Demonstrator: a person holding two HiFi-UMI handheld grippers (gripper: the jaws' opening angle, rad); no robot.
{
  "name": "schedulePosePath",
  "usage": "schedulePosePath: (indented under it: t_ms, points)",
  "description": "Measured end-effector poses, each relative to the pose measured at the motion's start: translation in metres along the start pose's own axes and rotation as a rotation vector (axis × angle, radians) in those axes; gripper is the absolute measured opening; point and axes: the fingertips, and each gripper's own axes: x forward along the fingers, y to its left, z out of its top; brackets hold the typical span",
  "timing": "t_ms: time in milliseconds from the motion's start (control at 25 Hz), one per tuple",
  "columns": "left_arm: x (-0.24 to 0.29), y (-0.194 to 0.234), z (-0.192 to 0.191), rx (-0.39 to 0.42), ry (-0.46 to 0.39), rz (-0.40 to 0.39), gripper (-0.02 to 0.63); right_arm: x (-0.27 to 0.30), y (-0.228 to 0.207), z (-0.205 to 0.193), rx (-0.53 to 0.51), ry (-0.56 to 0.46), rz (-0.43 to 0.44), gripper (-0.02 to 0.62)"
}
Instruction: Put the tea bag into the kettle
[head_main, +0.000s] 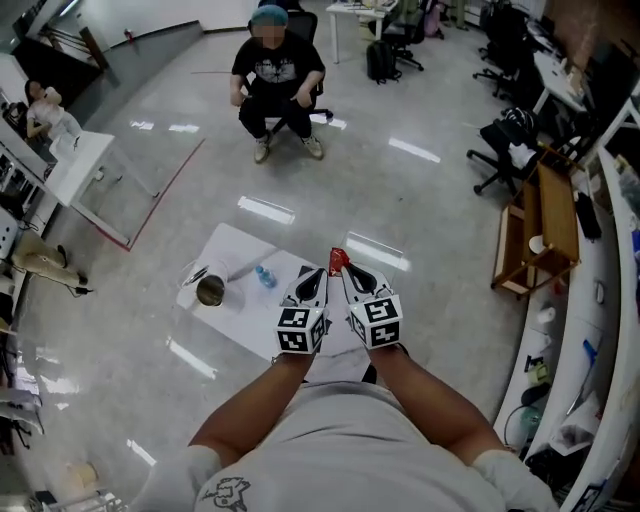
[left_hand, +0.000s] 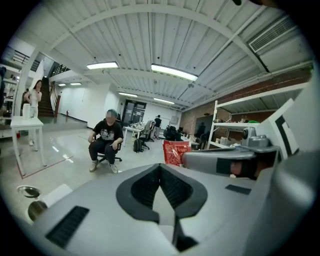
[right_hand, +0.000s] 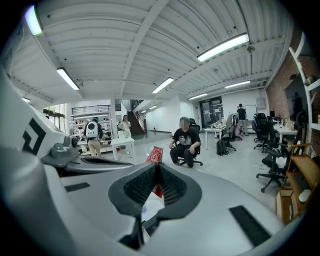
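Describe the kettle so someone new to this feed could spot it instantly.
Find the white table on the glossy floor, beneath the right tool pinching the red tea bag. Near the table's left edge stands the kettle, a round shiny metal pot with an open top. Unlike the small blue item to its right, it is wide and metallic.

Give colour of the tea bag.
Red; the tea bag shows best in the left gripper view.
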Motion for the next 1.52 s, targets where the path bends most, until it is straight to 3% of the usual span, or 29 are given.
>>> schedulePosePath:
  t_ms: [200,600,920,1200,1520]
  points:
    - [-0.003,0.005,0.015,0.046,-0.046,0.076,0.002,0.004,0.006,0.004,-0.035,-0.011,0.076,0.023]
    - [-0.056,0.049,-0.002,-0.021,-0.053,0.319,0.002,0.028,0.068,-0.008,-0.084,0.024,0.317,0.023]
    - [-0.115,0.089,-0.01,-0.078,-0.066,0.468,0.002,0.041,0.128,-0.01,-0.093,0.044,0.45,0.023]
    - [-0.176,0.126,-0.005,-0.106,-0.118,0.521,0.002,0.045,0.199,-0.006,-0.124,0.037,0.506,0.023]
    - [-0.251,0.159,-0.01,-0.103,-0.139,0.512,0.002,0.037,0.286,-0.007,-0.128,0.022,0.499,0.023]
